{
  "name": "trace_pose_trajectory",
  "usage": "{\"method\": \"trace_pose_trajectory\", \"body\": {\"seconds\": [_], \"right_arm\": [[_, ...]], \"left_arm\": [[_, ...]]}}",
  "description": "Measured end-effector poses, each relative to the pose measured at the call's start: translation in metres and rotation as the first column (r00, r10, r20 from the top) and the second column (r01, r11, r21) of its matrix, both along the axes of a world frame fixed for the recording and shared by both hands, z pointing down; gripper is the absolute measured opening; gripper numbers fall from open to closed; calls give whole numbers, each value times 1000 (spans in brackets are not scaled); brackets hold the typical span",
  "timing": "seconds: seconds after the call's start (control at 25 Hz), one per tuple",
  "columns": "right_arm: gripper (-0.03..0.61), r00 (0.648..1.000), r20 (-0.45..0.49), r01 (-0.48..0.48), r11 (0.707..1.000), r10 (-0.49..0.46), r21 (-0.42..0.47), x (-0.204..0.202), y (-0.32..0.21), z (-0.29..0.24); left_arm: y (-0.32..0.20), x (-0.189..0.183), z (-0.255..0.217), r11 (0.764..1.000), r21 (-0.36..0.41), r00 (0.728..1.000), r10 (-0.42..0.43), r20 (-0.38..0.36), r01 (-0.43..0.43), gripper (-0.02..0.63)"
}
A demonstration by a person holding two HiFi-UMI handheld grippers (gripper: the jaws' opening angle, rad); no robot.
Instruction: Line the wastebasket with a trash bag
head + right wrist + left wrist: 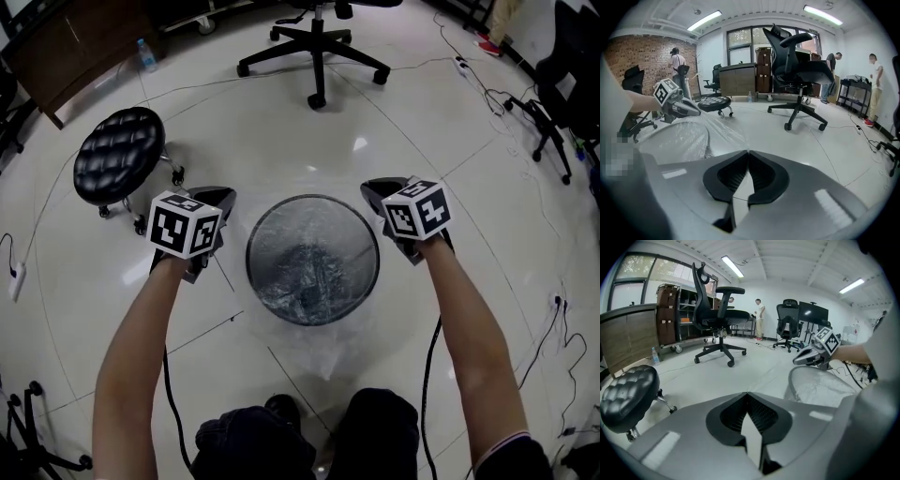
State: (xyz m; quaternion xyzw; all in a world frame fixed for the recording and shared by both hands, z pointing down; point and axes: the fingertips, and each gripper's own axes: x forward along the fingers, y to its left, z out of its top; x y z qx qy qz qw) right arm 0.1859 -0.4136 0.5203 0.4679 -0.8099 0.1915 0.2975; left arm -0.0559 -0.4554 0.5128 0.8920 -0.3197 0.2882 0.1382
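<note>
Trash bag [309, 281] in wastebasket [251, 236] — right gripper [372, 191] pinches it, left gripper [228, 195] closed

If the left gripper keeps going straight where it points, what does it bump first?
Probably the shiny floor: the left gripper tilts downward at bare floor between the stool and wastebasket. The office chair stands farther off.

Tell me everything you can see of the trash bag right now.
The trash bag is clear, thin, crinkled plastic. It sits inside the round wastebasket, lining its bottom and walls, its mouth spread over the rim; slack film spills onto the floor on the person's side. In the right gripper view a stretched sheet runs to the closed right gripper, which seems to pinch it. Whether the closed left gripper holds film is unclear.
</note>
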Motion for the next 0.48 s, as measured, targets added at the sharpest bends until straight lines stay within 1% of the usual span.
{"method": "trace_pose_trajectory", "body": {"seconds": [0.24,0.48], "right_arm": [[3,1000,-9,-11,999,10,-37,6,-23,26],[3,1000,9,-8,995,9,-96,12,-33,53]], "left_arm": [[-22,8,33,999,-47,1000,15,19,-14,11],[-39,15,58,996,-94,1000,1,13,0,11]]}}
